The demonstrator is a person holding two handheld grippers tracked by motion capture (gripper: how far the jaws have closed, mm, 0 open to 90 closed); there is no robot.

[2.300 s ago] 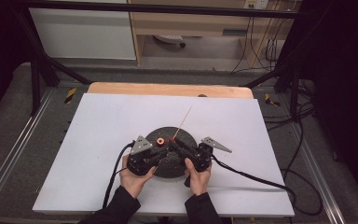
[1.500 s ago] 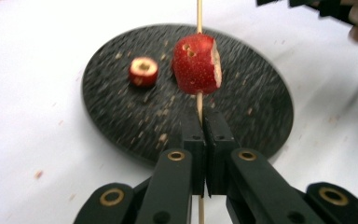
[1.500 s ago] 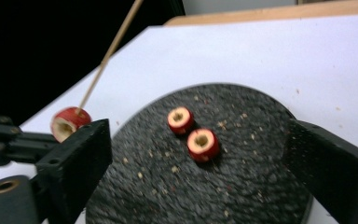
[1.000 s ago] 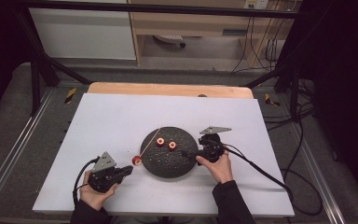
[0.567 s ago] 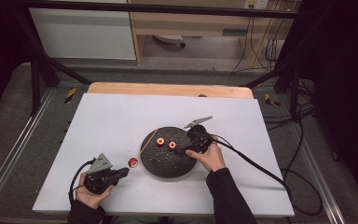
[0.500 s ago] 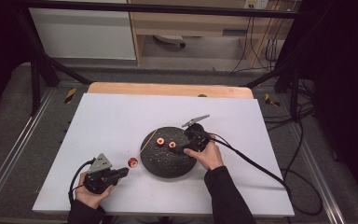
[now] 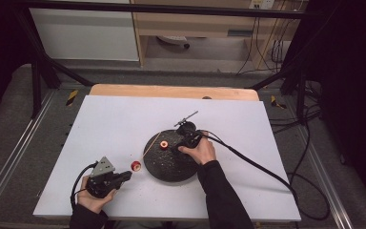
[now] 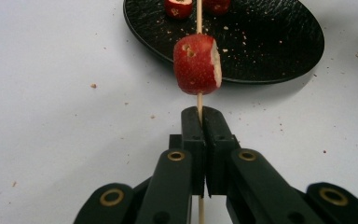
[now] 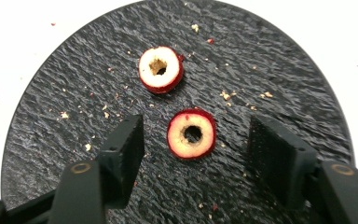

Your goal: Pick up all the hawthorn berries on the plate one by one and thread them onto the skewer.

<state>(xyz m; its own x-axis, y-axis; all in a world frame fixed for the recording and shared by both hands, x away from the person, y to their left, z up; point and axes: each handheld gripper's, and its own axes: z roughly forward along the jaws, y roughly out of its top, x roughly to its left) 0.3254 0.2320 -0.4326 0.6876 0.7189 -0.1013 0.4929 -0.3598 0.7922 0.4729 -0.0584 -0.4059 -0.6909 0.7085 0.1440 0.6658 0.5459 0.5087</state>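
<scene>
Since the earlier frames: right gripper (image 7: 180, 143) has crossed from the plate's right rim to over the plate's middle, jaws closing on the way; left gripper (image 7: 124, 175) unchanged at the plate's lower left.

High view. Item 1: round black plate (image 7: 171, 169), on the white table (image 7: 114, 119). Item 2: thin wooden skewer (image 7: 151, 147), long axis running diagonally from the left gripper up and right across the plate's left rim. Item 3: red fruit piece (image 7: 136, 166) threaded on the skewer, just left of the plate, off its rim. Item 4: a second red piece (image 7: 164, 145) on the plate's upper left part, beside the right gripper.

Left gripper view. Left gripper (image 8: 200, 116): jaws closed tight on the skewer (image 8: 198, 100), which runs straight away from the camera toward the plate (image 8: 279, 46). Threaded fruit piece (image 8: 196, 63) sits just beyond the jaw tips, short of the plate's near rim, cut face turned right.

Right gripper view. Right gripper (image 9: 193, 142): jaws partly apart, pads not touching anything. Cored fruit slice (image 9: 191, 134) lies flat on the plate (image 9: 284, 93) between them, hole upward. Another cored slice (image 9: 160, 69) lies farther in on the plate, just beyond the first. Crumbs scattered over the plate.
</scene>
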